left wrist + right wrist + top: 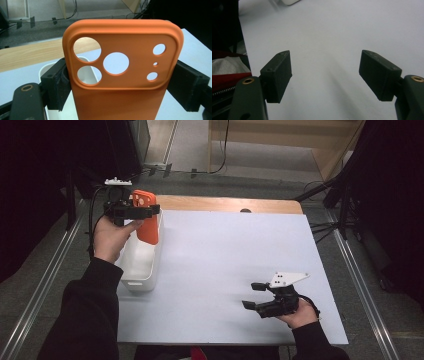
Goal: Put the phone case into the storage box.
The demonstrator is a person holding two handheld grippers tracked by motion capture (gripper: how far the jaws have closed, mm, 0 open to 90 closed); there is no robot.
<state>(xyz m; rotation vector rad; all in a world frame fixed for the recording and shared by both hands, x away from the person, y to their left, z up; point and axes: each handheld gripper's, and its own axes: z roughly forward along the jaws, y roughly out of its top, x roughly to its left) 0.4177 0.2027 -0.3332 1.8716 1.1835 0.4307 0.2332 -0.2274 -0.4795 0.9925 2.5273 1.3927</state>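
Phone case [146, 216]: upright, long axis vertical, camera-hole end up, above the white bin [141, 265] at the surface's [225, 265] left edge.
Left tongs [145, 211]: pinching the case's sides.
Right tongs [254, 295]: spread, empty, near the front right corner.

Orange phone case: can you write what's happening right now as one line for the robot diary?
left gripper: shut on case, upright over white bin | right gripper: open, holds nothing, over table
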